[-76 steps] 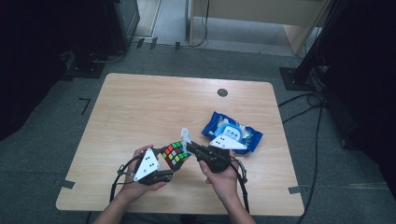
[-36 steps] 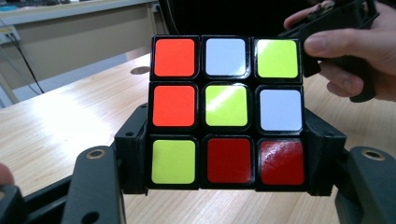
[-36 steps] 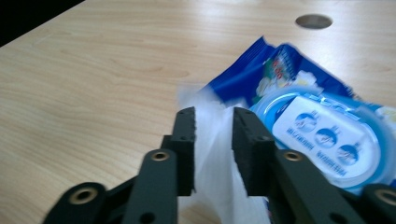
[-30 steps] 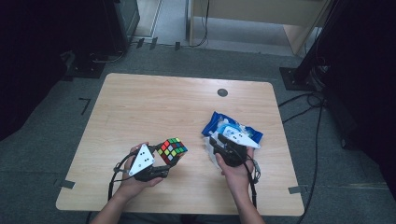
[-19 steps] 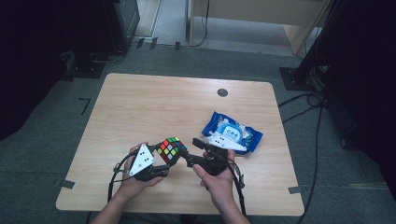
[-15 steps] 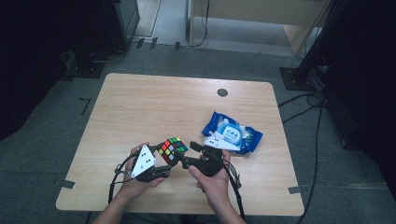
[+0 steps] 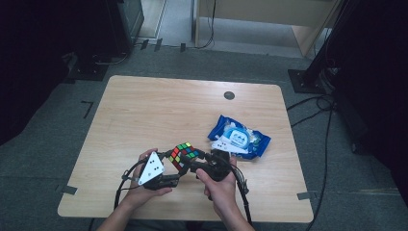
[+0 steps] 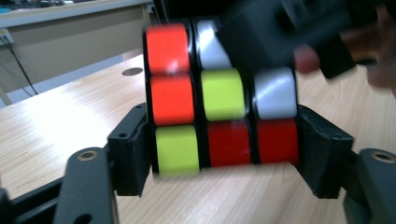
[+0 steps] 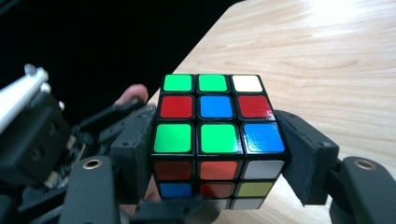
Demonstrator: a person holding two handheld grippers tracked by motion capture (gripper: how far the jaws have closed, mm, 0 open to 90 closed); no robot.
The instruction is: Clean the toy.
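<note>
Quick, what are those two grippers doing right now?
Left gripper: closed on the multicoloured plastic puzzle cube, grip just loosening.
Right gripper: closed on the same cube.

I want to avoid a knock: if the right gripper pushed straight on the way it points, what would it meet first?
The puzzle cube, already between its jaws. Just beyond, probably the left gripper holding the cube's far side, though depth is unclear.

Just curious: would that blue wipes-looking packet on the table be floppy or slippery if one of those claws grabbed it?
The blue packet looks soft and crinkled, so it would probably sag and dent rather than stay stiff. Its glossy film may be slippery. Lying flat, it seems unlikely to roll.
</note>
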